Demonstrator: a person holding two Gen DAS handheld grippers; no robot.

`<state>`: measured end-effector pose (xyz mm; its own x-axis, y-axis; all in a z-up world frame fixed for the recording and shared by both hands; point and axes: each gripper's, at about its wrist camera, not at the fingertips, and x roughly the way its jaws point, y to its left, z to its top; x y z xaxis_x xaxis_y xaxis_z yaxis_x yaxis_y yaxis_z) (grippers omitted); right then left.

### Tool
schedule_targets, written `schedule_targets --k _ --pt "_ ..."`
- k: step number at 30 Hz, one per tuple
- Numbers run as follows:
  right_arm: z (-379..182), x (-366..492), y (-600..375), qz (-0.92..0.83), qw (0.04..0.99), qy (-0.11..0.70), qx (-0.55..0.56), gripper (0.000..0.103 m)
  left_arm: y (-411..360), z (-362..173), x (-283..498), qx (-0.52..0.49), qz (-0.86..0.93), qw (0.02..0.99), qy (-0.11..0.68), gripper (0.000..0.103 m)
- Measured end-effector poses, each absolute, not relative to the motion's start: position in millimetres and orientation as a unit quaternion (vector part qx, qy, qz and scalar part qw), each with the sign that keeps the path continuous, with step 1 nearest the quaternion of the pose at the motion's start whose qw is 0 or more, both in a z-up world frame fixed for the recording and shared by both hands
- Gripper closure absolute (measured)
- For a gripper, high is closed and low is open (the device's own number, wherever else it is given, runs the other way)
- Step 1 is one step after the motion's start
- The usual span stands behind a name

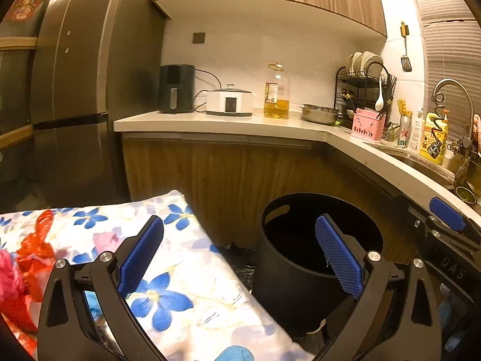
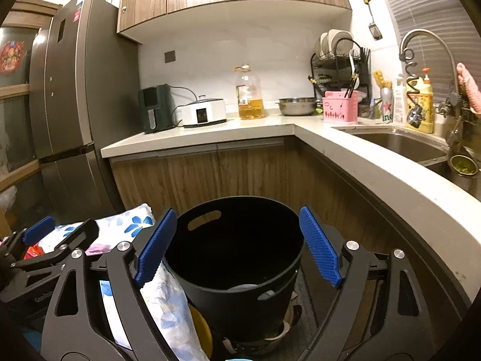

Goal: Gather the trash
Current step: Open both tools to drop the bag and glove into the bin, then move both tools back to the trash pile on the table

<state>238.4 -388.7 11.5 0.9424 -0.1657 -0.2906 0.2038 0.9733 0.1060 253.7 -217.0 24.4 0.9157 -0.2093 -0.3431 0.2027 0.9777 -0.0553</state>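
A black bin (image 1: 288,288) with handle slots stands on the floor beside a table under a floral cloth (image 1: 186,285). Crumpled red wrapping (image 1: 33,252) and a pink scrap (image 1: 9,270) lie on the cloth at the far left. My left gripper (image 1: 240,222) is open and empty, spanning the cloth's edge and the bin. In the right wrist view the bin (image 2: 240,310) sits straight ahead, with something pale (image 2: 245,287) at its bottom. My right gripper (image 2: 238,212) is open over the bin's mouth, nothing between its blue pads (image 2: 320,246). The red wrapping (image 2: 33,251) shows behind the left gripper's finger (image 2: 39,230).
An L-shaped counter (image 2: 375,174) wraps the back and right, carrying an air fryer (image 2: 154,108), a cooker (image 2: 204,111), an oil bottle (image 2: 249,93), a steel bowl (image 2: 297,105), a dish rack (image 2: 339,69) and a sink (image 2: 399,144). A fridge (image 1: 75,90) stands at the left.
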Motion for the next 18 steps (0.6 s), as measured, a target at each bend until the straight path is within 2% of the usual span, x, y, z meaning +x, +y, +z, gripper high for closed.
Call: schedule_targets --k 5,18 --pt "15 216 -372 -0.103 0.985 0.129 0.056 0.014 -199 25 231 -0.009 -0.085 0.980 0.177 0.006" --pt "10 167 -324 -0.093 0.988 0.112 0.044 0.014 -147 21 176 -0.016 -0.048 0.984 0.168 0.006"
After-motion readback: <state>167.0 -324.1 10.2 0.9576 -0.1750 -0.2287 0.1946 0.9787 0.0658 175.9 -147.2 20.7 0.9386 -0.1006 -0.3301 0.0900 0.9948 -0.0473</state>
